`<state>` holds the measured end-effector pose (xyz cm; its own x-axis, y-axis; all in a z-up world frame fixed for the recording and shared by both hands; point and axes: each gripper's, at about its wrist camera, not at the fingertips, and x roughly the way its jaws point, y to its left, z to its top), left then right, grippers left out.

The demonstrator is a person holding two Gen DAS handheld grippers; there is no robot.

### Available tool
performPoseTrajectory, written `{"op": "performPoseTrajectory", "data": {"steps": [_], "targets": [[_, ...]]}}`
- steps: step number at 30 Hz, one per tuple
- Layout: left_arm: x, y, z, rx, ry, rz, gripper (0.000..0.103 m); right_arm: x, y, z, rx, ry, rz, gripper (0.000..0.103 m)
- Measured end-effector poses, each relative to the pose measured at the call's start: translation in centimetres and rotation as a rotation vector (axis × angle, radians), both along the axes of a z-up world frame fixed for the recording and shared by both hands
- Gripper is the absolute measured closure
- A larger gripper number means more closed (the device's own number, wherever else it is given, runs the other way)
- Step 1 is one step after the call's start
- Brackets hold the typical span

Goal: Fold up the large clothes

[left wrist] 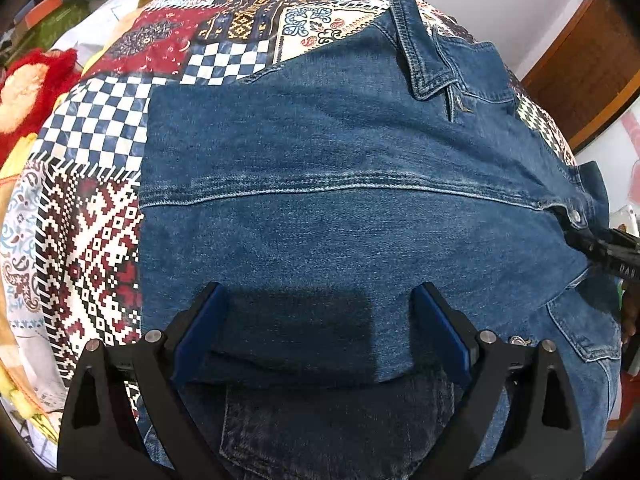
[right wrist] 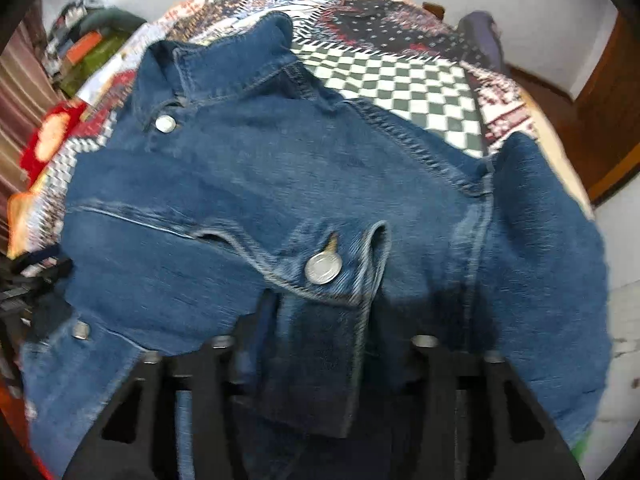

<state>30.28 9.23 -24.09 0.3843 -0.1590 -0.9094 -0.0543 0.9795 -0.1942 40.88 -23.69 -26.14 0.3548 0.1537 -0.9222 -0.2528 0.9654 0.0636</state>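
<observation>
A blue denim jacket (left wrist: 340,184) lies on a patterned patchwork bedspread (left wrist: 92,216), its collar (left wrist: 424,56) at the far right. My left gripper (left wrist: 320,320) is open, its blue pads (left wrist: 200,332) spread above the folded denim near me. The right gripper shows at the right edge of the left wrist view (left wrist: 608,250), at the jacket's cuff. In the right wrist view the jacket (right wrist: 320,184) fills the frame and a buttoned cuff (right wrist: 324,268) drapes over my right gripper (right wrist: 320,360), hiding its fingertips. The view is blurred.
A red and yellow plush toy (left wrist: 28,88) lies at the bed's left side. Cluttered shelves (left wrist: 44,8) stand at the far left. A wooden door (left wrist: 588,76) is at the right. White walls lie behind the bed.
</observation>
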Motion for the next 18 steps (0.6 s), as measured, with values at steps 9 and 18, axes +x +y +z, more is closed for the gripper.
{"op": "performPoseTrajectory", "data": {"steps": [9, 18], "targets": [[-0.9, -0.6, 2.1, 0.062, -0.039, 0.004, 0.006, -2.1, -1.8, 3.4, 0.003, -0.077, -0.012, 0.035], [-1.3, -3.1, 9.9, 0.066, -0.225, -0.036, 0.006, -4.2, -6.5, 10.6, 0.078, -0.257, -0.122, 0.035]]}}
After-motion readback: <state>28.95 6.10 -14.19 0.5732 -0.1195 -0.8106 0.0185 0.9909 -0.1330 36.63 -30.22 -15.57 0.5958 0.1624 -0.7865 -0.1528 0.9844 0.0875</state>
